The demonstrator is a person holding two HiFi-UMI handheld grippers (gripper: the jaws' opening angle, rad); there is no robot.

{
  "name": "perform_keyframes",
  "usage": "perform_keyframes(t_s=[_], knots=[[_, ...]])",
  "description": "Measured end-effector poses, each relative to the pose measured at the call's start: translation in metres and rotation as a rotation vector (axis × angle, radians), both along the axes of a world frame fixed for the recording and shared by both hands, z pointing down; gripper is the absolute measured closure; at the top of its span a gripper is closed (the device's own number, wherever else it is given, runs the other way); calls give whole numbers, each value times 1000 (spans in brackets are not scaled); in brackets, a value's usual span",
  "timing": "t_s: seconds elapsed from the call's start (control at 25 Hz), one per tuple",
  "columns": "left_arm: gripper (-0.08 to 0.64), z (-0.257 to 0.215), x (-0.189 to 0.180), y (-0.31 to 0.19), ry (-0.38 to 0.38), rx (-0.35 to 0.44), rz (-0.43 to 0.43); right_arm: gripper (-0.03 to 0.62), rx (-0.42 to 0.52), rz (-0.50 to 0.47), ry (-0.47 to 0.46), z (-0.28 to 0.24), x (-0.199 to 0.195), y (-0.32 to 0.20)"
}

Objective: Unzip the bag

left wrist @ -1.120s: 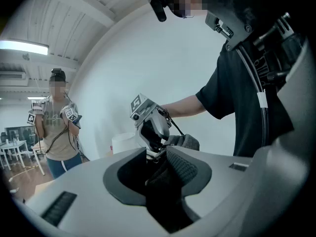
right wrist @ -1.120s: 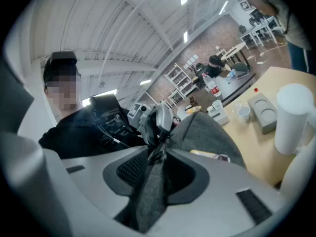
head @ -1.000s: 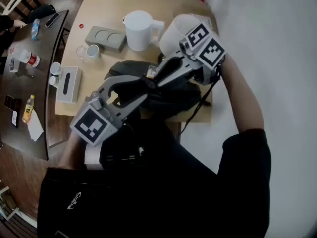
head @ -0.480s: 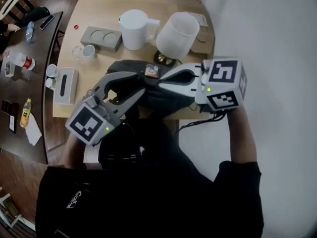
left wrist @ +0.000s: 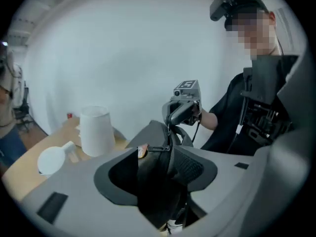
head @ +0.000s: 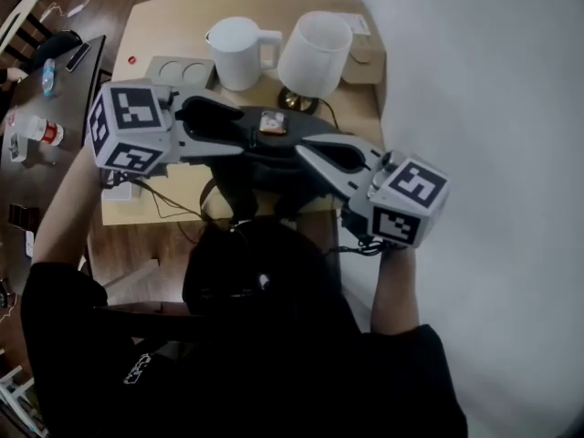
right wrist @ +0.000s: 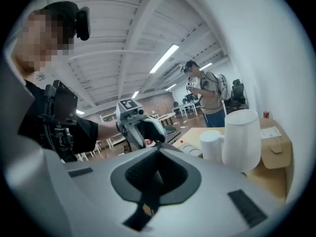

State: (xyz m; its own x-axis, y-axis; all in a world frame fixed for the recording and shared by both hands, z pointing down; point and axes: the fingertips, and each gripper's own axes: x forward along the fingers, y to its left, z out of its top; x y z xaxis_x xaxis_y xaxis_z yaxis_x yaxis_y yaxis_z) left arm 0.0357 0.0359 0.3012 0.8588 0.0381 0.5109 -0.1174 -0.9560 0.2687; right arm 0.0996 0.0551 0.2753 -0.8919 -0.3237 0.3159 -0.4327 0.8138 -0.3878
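A black bag (head: 265, 162) lies at the near edge of the wooden table (head: 173, 16); a small orange tag (head: 271, 122) hangs at its zipper. My left gripper (head: 248, 130) reaches in from the left. Its jaws are opening wide, and a fold of the bag (left wrist: 155, 181) stands between them without being pressed. Coming from the lower right, my right gripper (head: 301, 147) is shut on the zipper pull at the bag's top ridge (left wrist: 163, 132). In the right gripper view a thin black strip runs through the closed jaws, with the orange tag (right wrist: 145, 210) just below.
Behind the bag stand a white jug (head: 235, 51), a white lampshade (head: 313, 51), a grey two-hole holder (head: 178, 69) and a cardboard box (head: 363, 57). A dark side table (head: 41, 108) with bottles is at the left. A person (right wrist: 205, 95) stands far off.
The left gripper swung from the lower left up to the bag's left side and its jaws widened. The right gripper came down from the upper right and closed at the bag's top.
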Motion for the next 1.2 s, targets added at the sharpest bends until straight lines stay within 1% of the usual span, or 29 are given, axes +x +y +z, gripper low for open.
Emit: perform_keyframes(t_s=[0.04,0.08,0.16,0.24,0.28,0.36,0.44,0.52,0.6,0.68,0.72,0.76,0.8,0.84,0.88,0.92,0.96,1.04,1.08,1.12,1.16,1.2], knots=[[336,-1,3,0,-18,-49,57,586,-1,4,-4,-1,0,0],[336,-3,5,-1,-29,-116,104,586,-2,7,-8,-1,0,0],[336,-5,6,2,-62,-270,192,586,-2,11,-12,-1,0,1],[336,-4,9,5,-109,-416,255,586,-2,10,-16,-1,0,2],[336,-2,10,6,-148,-472,279,586,-1,9,-18,-1,0,3],[336,5,13,8,-253,-559,334,586,4,8,-23,0,0,4],[336,10,15,8,-344,-614,382,586,12,1,-34,0,1,4],[336,12,19,9,-412,-650,426,586,15,-7,-47,1,3,3],[336,13,22,12,-454,-679,459,586,14,-14,-56,3,4,4],[337,15,22,16,-485,-690,466,586,16,-21,-61,2,2,8],[382,17,22,16,-502,-682,464,586,20,-24,-64,2,0,9],[420,19,22,15,-516,-667,462,586,22,-28,-69,1,-1,9],[424,21,21,14,-523,-645,465,586,21,-32,-75,1,-1,8],[428,21,21,12,-524,-605,466,586,17,-36,-81,1,1,6],[433,21,22,9,-523,-533,451,586,15,-37,-84,1,3,3],[441,18,23,6,-524,-425,410,586,18,-35,-80,1,5,1],[446,14,24,3,-528,-286,350,586,25,-26,-69,1,5,0],[451,3,24,0,-540,21,222,586,50,1,-35,-1,4,-2],[454,-3,23,0,-540,155,167,586,62,10,-21,-2,3,-3],[459,-8,22,1,-532,266,115,586,72,11,-12,-2,3,-4],[469,-12,20,2,-512,360,57,586,78,11,-7,-2,3,-5],[499,-16,18,3,-478,424,-11,586,80,13,-3,-1,3,-6]])
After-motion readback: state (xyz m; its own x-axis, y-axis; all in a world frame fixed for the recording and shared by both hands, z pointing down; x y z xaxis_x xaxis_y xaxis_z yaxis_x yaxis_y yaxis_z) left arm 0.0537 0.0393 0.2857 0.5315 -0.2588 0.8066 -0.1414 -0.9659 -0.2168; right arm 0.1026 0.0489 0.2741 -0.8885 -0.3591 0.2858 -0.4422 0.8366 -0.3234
